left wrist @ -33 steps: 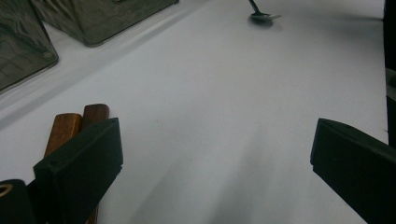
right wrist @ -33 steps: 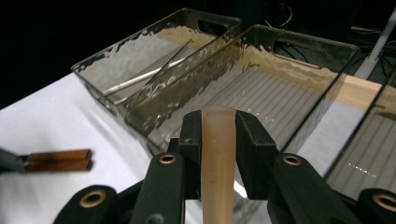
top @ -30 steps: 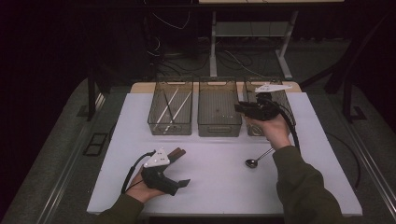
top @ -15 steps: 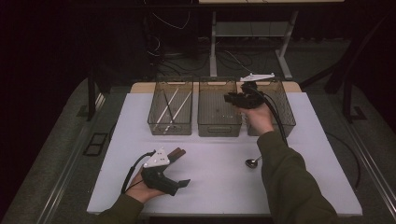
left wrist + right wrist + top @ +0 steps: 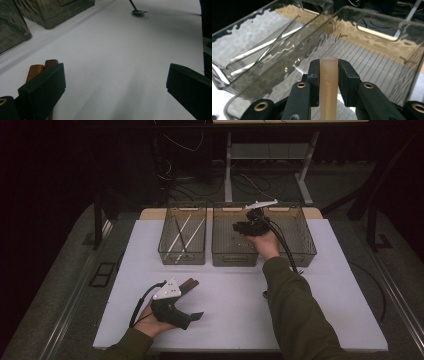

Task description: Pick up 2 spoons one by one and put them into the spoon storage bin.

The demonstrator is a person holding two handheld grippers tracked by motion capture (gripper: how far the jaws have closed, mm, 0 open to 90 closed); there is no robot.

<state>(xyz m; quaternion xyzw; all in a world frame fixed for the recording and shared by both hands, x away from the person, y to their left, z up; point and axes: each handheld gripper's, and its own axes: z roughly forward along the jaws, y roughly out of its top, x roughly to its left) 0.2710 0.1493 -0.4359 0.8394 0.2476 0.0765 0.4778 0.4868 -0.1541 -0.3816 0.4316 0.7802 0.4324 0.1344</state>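
Now a beige handle [image 5: 328,82] is clamped betw. the right gripper [image 5: 328,75] jaws, long axis along them, held over the middle clear bin [image 5: 372,32]. Left gripper [image 5: 112,82] is rested wide open, nothing held.

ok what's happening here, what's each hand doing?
A person is sorting utensils into clear bins at the back of a white table. The right gripper is shut on a tan handle and holds it over the middle bin. The left bin has thin white sticks in it. The left gripper rests open on the table, with two brown wooden handles beside one jaw. A spoon lies loose on the table.
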